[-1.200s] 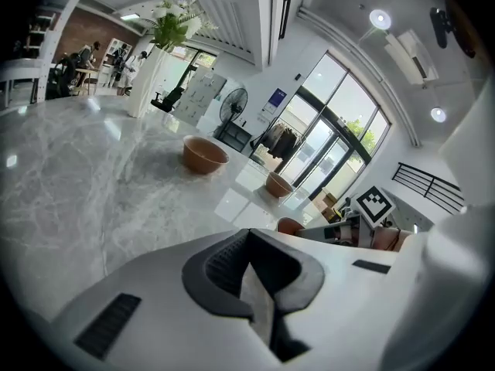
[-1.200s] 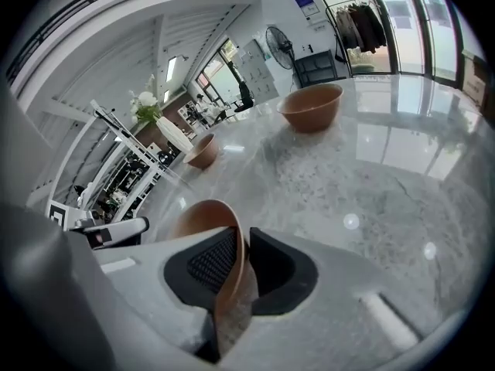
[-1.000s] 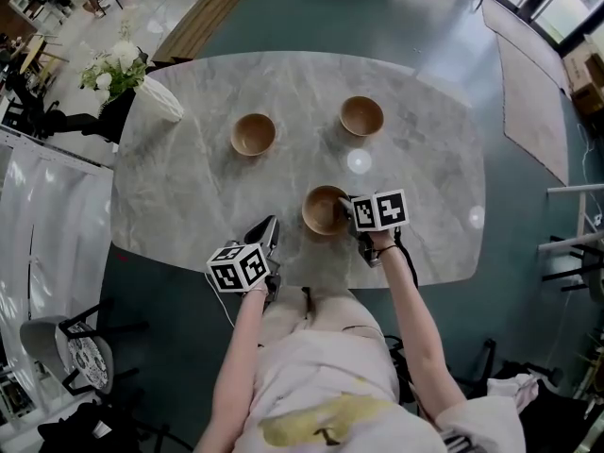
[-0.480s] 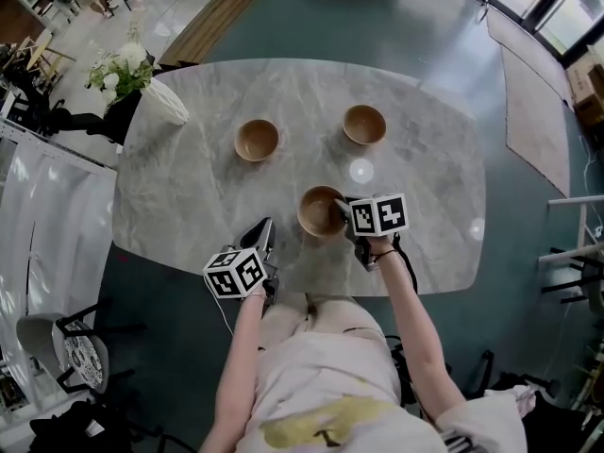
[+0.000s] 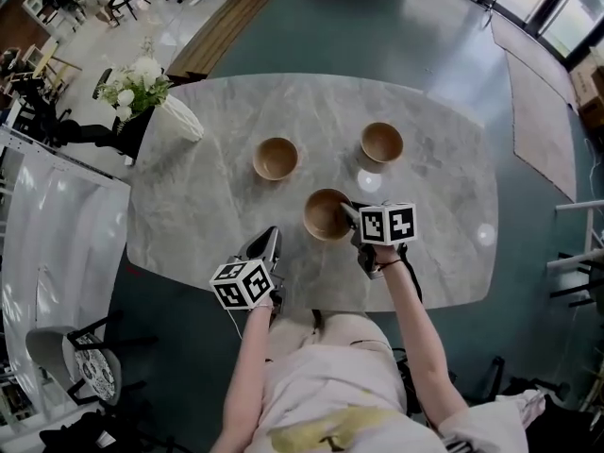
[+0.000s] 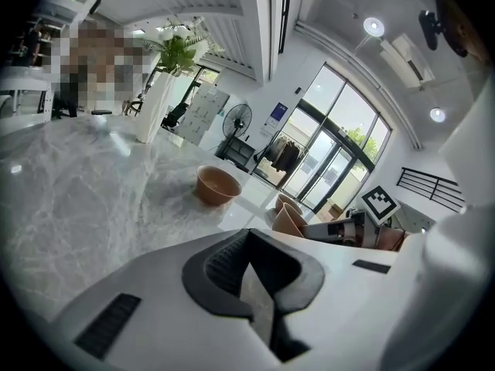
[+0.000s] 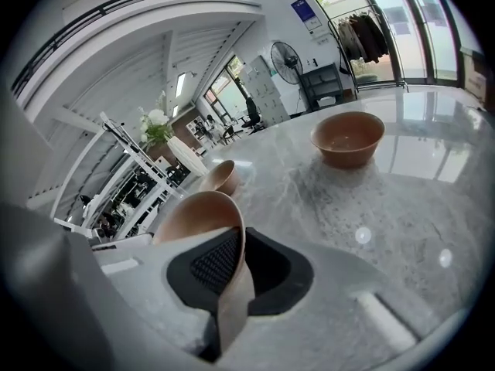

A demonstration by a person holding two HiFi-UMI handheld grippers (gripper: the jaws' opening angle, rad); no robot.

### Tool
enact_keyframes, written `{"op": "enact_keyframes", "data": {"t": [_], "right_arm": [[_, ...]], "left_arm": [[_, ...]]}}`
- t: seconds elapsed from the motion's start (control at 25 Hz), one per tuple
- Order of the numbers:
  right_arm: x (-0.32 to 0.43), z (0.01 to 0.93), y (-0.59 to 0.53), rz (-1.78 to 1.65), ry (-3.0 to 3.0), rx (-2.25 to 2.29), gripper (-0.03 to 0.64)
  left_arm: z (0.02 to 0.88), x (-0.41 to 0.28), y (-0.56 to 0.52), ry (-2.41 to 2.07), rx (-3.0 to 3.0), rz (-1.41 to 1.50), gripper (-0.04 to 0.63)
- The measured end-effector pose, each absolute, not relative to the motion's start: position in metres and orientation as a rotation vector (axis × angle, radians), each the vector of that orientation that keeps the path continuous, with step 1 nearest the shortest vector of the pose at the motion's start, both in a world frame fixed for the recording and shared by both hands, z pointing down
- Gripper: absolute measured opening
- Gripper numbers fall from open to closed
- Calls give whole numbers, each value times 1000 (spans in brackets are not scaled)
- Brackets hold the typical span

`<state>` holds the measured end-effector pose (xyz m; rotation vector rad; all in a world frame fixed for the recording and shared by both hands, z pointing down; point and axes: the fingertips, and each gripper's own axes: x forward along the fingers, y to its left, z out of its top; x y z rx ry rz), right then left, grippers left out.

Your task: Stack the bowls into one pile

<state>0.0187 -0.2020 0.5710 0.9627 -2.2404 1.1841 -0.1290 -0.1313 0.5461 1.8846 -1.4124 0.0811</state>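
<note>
Three tan wooden bowls are on or over a grey marble table. One bowl sits at the far left and another bowl at the far right. The third bowl is nearer, tilted and held just above the table, with my right gripper shut on its right rim. In the right gripper view that held bowl's rim is pinched between the jaws of the right gripper. My left gripper hovers at the near table edge, left of the held bowl. The jaws of the left gripper are closed with nothing between them.
A white vase with flowers stands at the table's far left corner. Bare marble lies between the bowls. Beyond the table are dark floor, a rug at the right and chairs at the near left.
My right gripper has lifted the held bowl a little and carried it toward the two far bowls. The left gripper has also risen slightly and edged forward.
</note>
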Motion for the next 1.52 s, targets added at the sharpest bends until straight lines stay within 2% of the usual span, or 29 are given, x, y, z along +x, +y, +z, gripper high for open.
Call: {"op": "enact_keyframes", "data": {"t": [1.0, 1.52], "right_arm": [[-63, 540, -304, 1281, -2328, 1357, 26], [-106, 562, -337, 1073, -2277, 1302, 26]], "left_arm": [[534, -199, -212, -1399, 1948, 54, 0], [557, -221, -232, -1401, 1898, 63, 0]]}}
